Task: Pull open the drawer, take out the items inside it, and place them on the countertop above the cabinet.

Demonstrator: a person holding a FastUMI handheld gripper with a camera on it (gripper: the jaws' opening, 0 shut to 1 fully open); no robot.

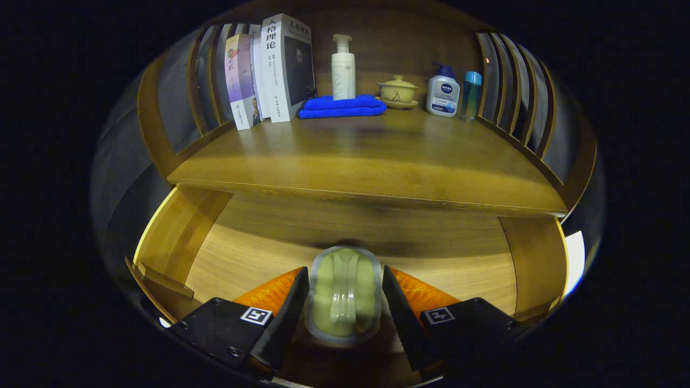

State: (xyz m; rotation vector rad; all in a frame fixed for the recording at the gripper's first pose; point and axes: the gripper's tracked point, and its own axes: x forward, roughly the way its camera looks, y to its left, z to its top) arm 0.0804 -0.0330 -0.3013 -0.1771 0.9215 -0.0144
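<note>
The wooden drawer (178, 237) stands pulled open below the countertop (366, 161). My gripper (345, 276) is over the drawer's front part, and both fingers (288, 307) press on the sides of a pale green packet with a silvery rim (343, 293). The packet stands on edge between the fingers, and its shadow falls on the drawer floor (253, 253) just beyond it. The rest of the drawer floor that I can see is bare wood. The packet's lower end is hidden between the finger bases.
Along the back of the countertop stand several books (269, 70), a folded blue towel (342, 106) with a white pump bottle (343, 67) behind it, a lidded yellow cup (398, 91), a white-and-blue pump bottle (443, 91) and a teal bottle (471, 94). Slatted wooden rails (512, 86) flank both sides.
</note>
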